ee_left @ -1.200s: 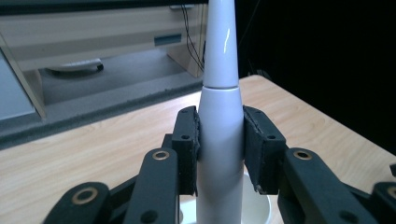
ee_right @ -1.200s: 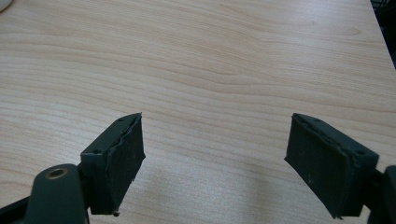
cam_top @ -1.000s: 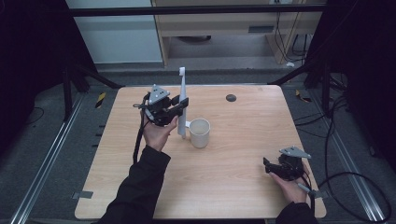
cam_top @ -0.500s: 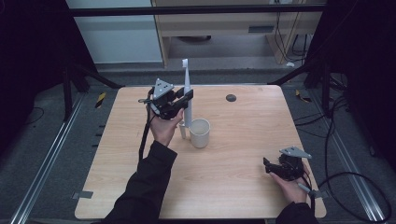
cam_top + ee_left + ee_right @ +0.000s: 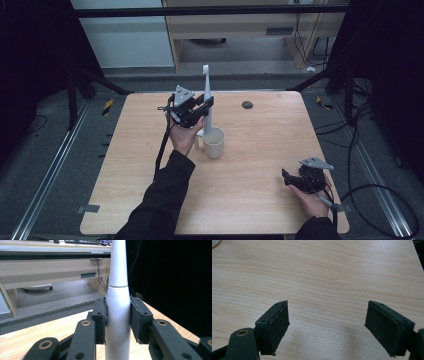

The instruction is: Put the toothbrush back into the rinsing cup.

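Over the wooden table [image 5: 260, 150], left gripper [image 5: 204, 109] pinches the upright toothbrush [image 5: 206, 100]; right gripper [image 5: 327, 327] spread.

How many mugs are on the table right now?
1. The white mug stands near the table's middle, just right of the left gripper, which holds the upright white electric toothbrush over it. None seems hidden.

a light wooden table [image 5: 260, 200] on grey floor [image 5: 55, 150], beige desk [image 5: 225, 25] behind.
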`<state>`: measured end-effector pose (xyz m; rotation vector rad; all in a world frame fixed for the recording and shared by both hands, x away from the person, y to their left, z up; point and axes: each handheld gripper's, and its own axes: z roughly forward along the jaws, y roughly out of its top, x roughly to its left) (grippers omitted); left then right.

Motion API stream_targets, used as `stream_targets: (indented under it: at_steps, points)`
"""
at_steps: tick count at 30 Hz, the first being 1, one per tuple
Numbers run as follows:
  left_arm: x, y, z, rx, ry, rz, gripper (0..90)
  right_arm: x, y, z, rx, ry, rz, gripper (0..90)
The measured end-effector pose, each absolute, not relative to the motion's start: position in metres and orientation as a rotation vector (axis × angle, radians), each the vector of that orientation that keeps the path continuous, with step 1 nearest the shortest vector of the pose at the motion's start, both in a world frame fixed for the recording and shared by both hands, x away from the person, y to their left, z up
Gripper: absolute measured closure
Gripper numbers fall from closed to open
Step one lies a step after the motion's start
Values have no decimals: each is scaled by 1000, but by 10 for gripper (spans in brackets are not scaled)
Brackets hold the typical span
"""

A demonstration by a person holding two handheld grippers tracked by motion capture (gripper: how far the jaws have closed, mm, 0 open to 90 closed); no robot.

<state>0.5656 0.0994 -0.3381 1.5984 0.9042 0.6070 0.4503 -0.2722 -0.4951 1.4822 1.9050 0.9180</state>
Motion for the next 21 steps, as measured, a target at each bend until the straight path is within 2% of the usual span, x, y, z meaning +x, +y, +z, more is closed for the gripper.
stream_targets:
  at_steps: [21]
  points:
    - [578, 81, -370, 1669, 905, 614, 671, 450, -272, -495, 1471, 1910, 918, 193]
